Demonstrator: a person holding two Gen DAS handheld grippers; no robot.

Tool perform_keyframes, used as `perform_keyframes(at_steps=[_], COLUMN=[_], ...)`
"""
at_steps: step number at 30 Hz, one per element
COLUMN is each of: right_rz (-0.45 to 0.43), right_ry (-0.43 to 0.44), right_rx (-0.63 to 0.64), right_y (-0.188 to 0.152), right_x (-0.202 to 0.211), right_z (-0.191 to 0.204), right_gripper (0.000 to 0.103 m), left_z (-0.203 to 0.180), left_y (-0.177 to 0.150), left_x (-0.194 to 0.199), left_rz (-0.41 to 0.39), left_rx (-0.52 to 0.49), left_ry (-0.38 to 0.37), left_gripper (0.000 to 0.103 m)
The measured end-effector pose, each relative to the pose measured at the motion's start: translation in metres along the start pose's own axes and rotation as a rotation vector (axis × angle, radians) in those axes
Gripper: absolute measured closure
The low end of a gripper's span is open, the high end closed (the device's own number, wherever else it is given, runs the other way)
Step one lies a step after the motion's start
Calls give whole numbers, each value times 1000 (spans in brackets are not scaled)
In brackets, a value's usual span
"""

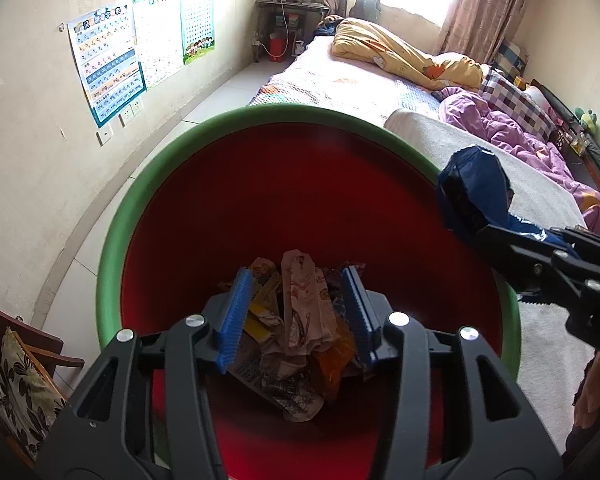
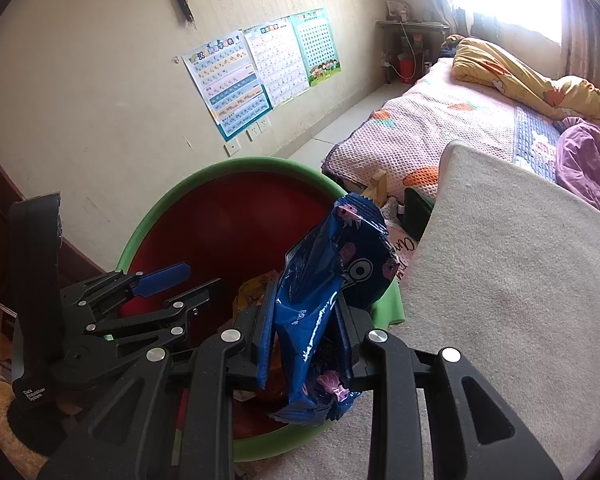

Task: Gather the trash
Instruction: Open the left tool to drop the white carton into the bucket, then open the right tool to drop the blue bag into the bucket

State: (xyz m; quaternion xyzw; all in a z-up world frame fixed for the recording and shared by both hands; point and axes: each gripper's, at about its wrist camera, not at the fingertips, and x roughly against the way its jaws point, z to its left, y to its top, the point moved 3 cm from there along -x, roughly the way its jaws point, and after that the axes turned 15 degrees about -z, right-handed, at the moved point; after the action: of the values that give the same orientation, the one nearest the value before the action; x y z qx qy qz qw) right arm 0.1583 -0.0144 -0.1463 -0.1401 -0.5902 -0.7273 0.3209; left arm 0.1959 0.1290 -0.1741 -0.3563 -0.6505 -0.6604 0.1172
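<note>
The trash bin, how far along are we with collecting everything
Done: several crumpled wrappers already lie in the bottom of the red bin. In hand: the right gripper is shut on a blue snack bag at the bin's rim, not yet dropped. The left gripper hangs open over the bin. Left: release the bag; no other loose trash is visible.

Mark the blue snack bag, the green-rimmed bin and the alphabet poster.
blue snack bag (image 2: 324,280): right wrist view, mid-bag crease.
green-rimmed bin (image 1: 148,184): left wrist view, left rim.
alphabet poster (image 2: 230,80): right wrist view, poster centre.
</note>
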Motion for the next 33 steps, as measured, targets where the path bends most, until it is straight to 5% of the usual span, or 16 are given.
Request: perform_keyframes(at_steps=[14, 33], right_rz=[-7, -3], right_ry=[36, 66], right_rx=[29, 36], right_y=[2, 2], right_x=[-1, -8], right_z=[10, 22], right_gripper=[77, 70], left_z=[18, 30], left_y=[19, 16], left_x=[34, 57], left_rz=[-108, -137], left_rx=[57, 82], left_ry=[74, 119], left_gripper=[56, 54])
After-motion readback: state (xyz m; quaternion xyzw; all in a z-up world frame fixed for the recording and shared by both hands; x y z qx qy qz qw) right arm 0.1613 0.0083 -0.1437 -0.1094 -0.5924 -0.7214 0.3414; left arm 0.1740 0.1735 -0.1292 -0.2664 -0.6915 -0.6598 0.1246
